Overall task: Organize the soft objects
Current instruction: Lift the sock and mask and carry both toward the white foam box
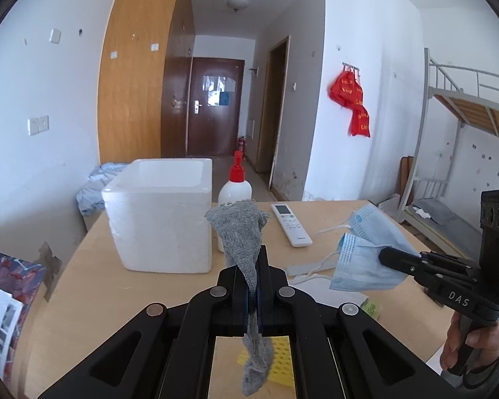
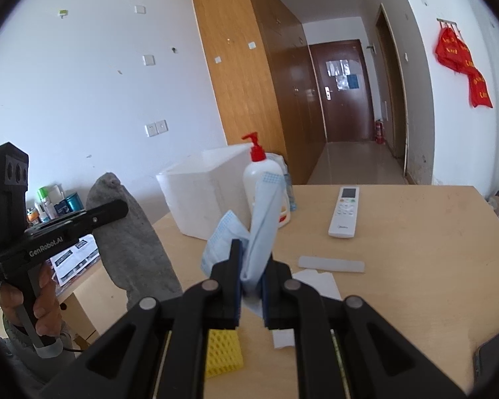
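Note:
My left gripper is shut on a grey knitted sock and holds it above the wooden table, just right of the white foam box. The sock also shows in the right wrist view, with the left gripper clamped across it. My right gripper is shut on a blue face mask and holds it above the table. The mask and the right gripper show at the right of the left wrist view. A yellow sponge lies on the table under the grippers.
A white pump bottle with a red top stands next to the foam box. A white remote, a white strip and paper lie on the table. A dark phone lies at the right edge.

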Motion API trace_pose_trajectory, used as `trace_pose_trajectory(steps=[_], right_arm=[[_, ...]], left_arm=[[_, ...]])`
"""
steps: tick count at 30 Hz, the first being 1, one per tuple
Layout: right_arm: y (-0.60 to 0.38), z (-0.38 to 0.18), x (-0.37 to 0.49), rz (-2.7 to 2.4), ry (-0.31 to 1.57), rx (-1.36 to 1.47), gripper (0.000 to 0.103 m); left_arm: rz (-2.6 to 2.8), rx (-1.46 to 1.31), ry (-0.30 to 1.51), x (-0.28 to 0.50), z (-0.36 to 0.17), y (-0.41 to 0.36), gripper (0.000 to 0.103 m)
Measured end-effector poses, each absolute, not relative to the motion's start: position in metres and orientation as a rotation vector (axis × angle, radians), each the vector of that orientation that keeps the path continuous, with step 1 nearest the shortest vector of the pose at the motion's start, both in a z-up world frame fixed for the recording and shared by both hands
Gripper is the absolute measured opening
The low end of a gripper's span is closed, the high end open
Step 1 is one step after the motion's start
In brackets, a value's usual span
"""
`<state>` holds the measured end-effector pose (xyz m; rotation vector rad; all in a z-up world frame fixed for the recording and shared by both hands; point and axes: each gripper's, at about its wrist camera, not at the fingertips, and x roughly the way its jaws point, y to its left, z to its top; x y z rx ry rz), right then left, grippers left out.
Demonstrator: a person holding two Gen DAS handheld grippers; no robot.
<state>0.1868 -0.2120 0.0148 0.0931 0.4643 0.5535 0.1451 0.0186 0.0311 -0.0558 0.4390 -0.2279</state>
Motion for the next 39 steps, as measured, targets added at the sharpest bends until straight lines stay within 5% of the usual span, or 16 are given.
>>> trace_pose_trajectory(steps=[39], right_arm=[[-0.137,0.037,0.127,0.78,0.378,0.007,0.012]], left_arm=[[0.041,-0.011,0.377,0.045,0.037,0.066,0.003]])
